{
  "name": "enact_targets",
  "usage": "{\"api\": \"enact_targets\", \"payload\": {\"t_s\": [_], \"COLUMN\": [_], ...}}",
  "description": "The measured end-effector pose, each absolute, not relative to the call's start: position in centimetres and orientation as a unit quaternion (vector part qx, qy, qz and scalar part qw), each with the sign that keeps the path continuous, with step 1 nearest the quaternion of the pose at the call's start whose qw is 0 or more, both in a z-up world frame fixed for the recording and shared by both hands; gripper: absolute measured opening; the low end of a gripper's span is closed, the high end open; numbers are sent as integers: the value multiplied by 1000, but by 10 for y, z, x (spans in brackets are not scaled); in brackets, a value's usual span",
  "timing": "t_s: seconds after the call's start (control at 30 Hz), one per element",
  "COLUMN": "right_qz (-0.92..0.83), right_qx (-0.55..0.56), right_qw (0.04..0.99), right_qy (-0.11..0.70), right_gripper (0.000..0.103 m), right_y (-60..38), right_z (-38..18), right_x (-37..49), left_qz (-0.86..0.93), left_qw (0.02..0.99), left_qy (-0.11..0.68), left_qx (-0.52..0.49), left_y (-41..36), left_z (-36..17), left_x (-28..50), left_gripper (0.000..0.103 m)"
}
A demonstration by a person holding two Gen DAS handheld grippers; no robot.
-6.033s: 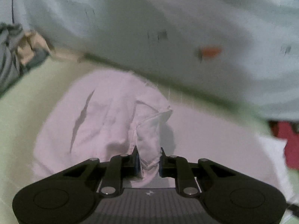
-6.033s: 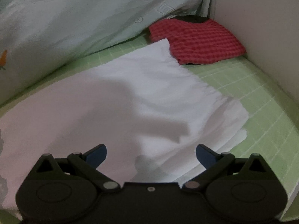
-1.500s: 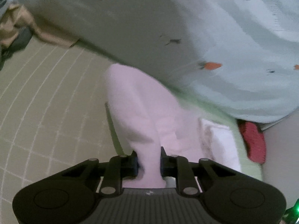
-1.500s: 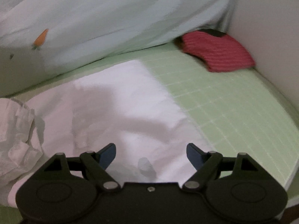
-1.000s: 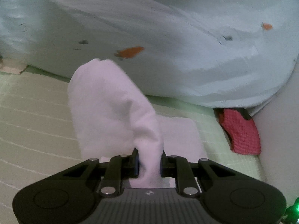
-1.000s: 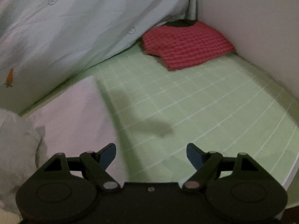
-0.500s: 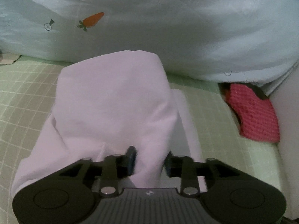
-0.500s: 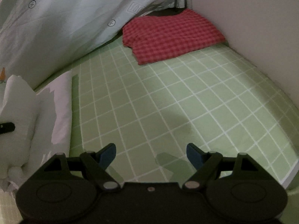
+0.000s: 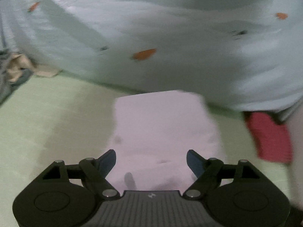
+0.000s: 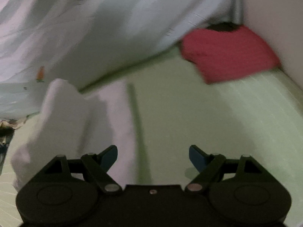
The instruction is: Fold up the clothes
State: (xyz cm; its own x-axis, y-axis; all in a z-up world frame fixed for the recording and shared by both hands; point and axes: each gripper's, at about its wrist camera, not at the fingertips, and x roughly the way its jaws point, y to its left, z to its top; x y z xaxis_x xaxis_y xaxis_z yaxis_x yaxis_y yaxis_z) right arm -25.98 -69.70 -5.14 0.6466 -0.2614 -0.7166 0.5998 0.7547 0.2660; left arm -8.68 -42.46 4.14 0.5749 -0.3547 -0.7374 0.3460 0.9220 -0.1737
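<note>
Hovering wide left tool point(image 9: 151, 159) over folded white garment point(image 9: 162, 124), right tool point(image 10: 153, 157) wide beside it

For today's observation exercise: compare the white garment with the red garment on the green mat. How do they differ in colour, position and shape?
The white garment is pale and plain; the red garment is deep red. The white garment lies just ahead of the open left gripper; the red garment sits far off in the corner by the wall. The white garment looks bulkier and partly bunched; the red garment lies flatter. Both rest on the green mat.
</note>
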Motion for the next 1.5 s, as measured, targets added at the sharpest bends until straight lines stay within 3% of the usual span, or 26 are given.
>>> {"api": "enact_targets", "payload": {"t_s": [0.33,0.63,0.67,0.73,0.8,0.9,1.07,1.17,1.27,1.4,1.5], "right_qz": [-174,-99,-90,-57,-24,25,107,44,-97,-142,-154], "right_qx": [236,274,284,349,412,502,637,635,527,468,424], "right_qw": [904,883,879,868,852,817,736,737,785,815,824], "right_qy": [312,368,372,348,323,280,202,227,311,312,342], "right_gripper": [84,84,80,60,16,9,8,12,43,85,85], "right_y": [-645,-631,-632,-649,-667,-693,-736,-769,-784,-778,-767], "right_z": [-24,-56,-62,-69,-77,-88,-107,-122,-120,-106,-108], "right_x": [-160,-93,-89,-99,-109,-124,-149,-169,-182,-197,-191], "left_qz": [-154,-167,-166,-163,-163,-171,-197,-212,-225,-251,-265], "left_qw": [862,831,830,831,830,826,831,830,821,811,801], "left_qy": [483,530,532,532,534,535,513,510,521,527,535], "left_qx": [-14,-12,-11,-10,-18,-46,-83,-80,-55,-42,-29], "left_y": [-389,-395,-395,-395,-394,-388,-385,-395,-412,-429,-441], "left_z": [-4,-41,-43,-44,-44,-38,-20,-20,-29,-40,-50], "left_x": [-32,-14,-14,-14,-11,-5,-3,-2,-1,-1,0], "left_gripper": [82,82,82,82,82,82,83,85,85,89,89]}}
